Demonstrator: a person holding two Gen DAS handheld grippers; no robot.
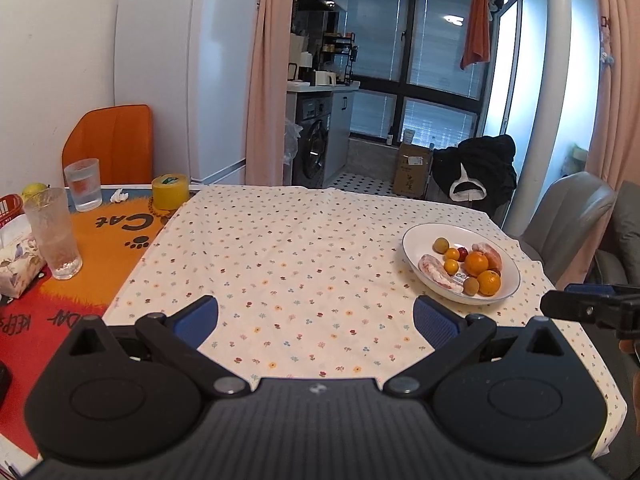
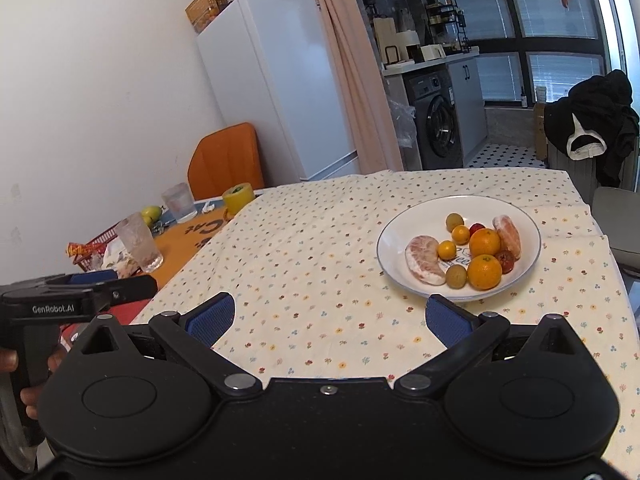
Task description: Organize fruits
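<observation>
A white plate (image 2: 400,224) (image 1: 416,236) sits on the flowered tablecloth (image 2: 312,248) at the right. It holds two oranges (image 2: 484,271), small yellow and green fruits, small red fruits and two peeled pomelo segments (image 2: 424,260). My right gripper (image 2: 328,318) hovers open over the cloth, short of the plate and slightly left of it, with nothing between its blue pads. My left gripper (image 1: 316,314) is open too, well left of the plate, over bare cloth. The right gripper's tip (image 1: 568,306) shows at the right edge of the left wrist view.
On the orange mat at the left stand two glasses (image 1: 54,232), a yellow tape roll (image 1: 170,191), a tissue pack (image 1: 16,260) and a red basket (image 2: 96,240) with a green fruit (image 2: 151,212) behind it. A grey chair (image 1: 568,220) stands beyond the table's right side.
</observation>
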